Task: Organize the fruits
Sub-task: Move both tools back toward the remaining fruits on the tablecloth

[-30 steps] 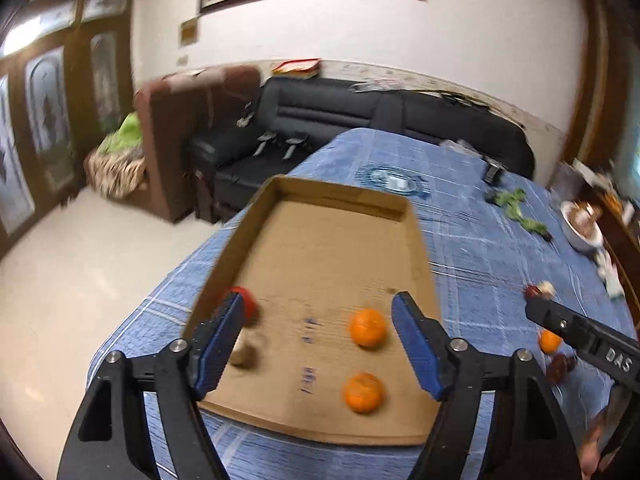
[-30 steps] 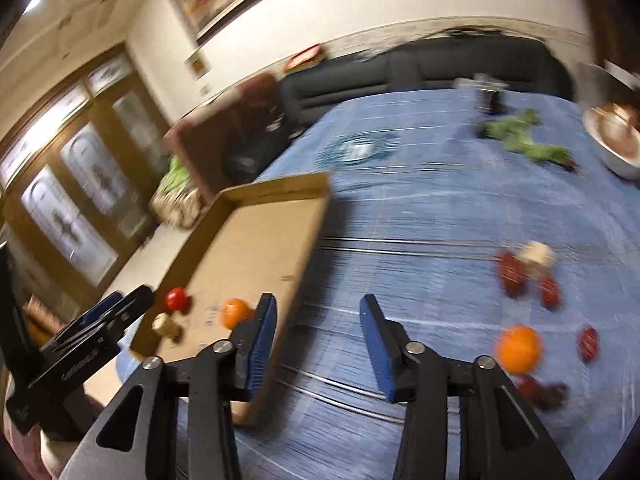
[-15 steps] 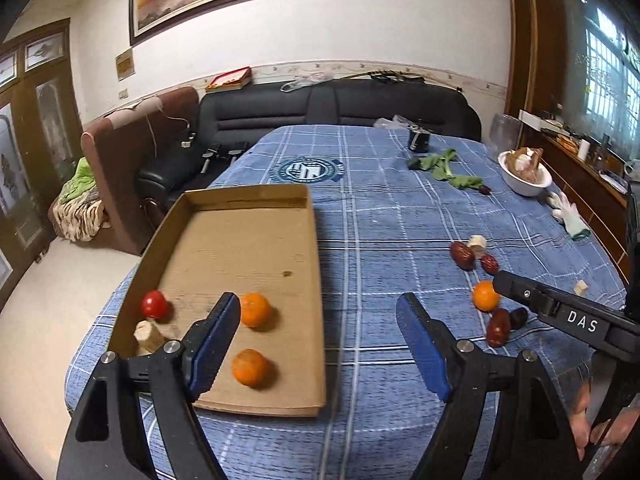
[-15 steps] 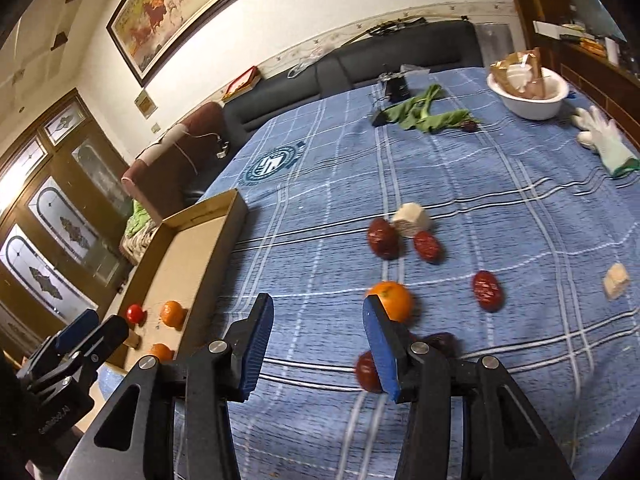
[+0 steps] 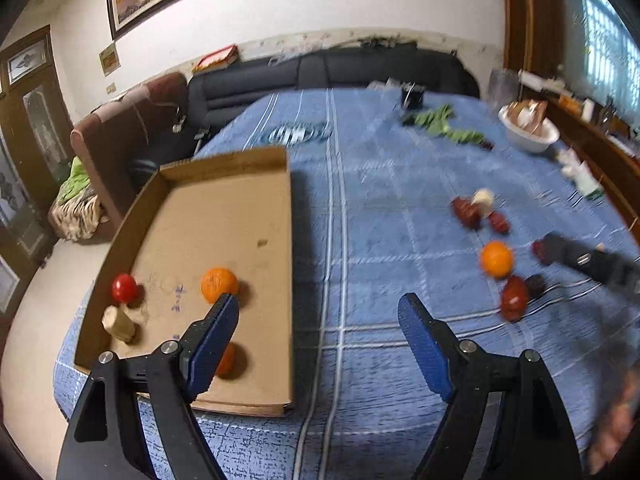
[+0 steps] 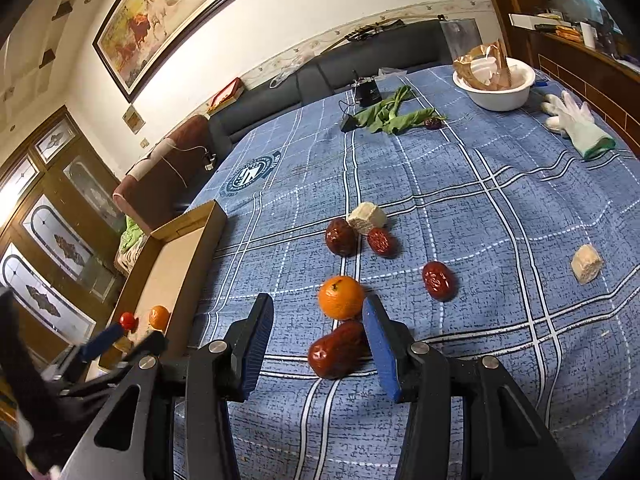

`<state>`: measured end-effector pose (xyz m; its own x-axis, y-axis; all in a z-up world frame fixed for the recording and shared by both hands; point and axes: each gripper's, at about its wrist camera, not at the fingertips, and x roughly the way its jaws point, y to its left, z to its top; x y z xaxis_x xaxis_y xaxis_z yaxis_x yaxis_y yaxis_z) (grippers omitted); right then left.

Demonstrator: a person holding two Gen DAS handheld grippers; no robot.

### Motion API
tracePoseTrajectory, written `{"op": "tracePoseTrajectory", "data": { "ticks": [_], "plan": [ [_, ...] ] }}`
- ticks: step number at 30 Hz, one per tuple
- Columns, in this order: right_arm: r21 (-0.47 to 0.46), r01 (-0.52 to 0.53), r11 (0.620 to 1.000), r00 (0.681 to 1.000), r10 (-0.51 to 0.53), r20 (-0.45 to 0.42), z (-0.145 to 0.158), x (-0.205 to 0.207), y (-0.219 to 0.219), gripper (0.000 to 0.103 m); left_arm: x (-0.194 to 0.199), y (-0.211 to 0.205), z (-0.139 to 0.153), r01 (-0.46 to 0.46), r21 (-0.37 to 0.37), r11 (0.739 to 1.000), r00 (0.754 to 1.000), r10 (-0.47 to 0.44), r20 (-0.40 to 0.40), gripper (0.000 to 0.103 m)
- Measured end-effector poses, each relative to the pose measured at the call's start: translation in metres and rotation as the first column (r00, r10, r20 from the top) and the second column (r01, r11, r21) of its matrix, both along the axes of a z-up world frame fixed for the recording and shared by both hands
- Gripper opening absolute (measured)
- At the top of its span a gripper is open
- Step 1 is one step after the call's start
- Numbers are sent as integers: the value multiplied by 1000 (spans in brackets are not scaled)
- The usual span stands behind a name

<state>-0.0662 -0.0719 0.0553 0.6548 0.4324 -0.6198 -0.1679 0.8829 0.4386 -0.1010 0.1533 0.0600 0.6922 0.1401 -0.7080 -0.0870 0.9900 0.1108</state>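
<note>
Lower centre of right wrist view: right gripper [image 6: 316,344] parted, empty, orange [image 6: 341,297] and date [image 6: 338,349] between fingers, untouched. Left gripper [image 5: 319,322] wide, empty, beside cardboard tray [image 5: 276,396].

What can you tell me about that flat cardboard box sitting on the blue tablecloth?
The cardboard box is a shallow, open-topped tray of plain brown card with low upright walls and faint pen marks on its floor. It lies flat near the table's left edge on the checked blue cloth. Inside, at the near end, lie two oranges, a small red fruit and a pale beige chunk; the far end is bare. Neither gripper touches it.
</note>
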Motion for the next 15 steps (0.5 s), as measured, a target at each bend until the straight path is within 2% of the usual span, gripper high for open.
{"op": "tracePoseTrajectory", "data": {
  "ticks": [3, 5, 6, 7, 12, 15],
  "plan": [
    [-6, 1, 1000, 1000, -1, -9, -3, 0, 0, 51, 0, 8, -12, -6, 22, 1000, 999, 6, -31, 80],
    [-5, 0, 1000, 1000, 0, -17, -5, 1, 0, 51, -1, 13, -20, 14, 15, 1000, 998, -13, -68, 54],
    [-5, -1, 1000, 1000, 1, -19, -6, 2, 1, 51, 0, 17, -26, 27, -9, 1000, 994, -27, -105, 29],
    [-5, -2, 1000, 1000, 2, -22, -7, 2, 2, 51, 0, 19, -31, 35, -35, 999, 990, -40, -133, 20],
    [-4, -14, 1000, 999, 13, -41, -11, 4, 6, 51, -11, 27, -27, 73, -99, 992, 983, -88, -162, 19],
    [0, -11, 1000, 999, 11, -49, -12, 5, 5, 51, -21, 31, -23, 81, -97, 992, 983, -96, -160, 19]
  ]
}}
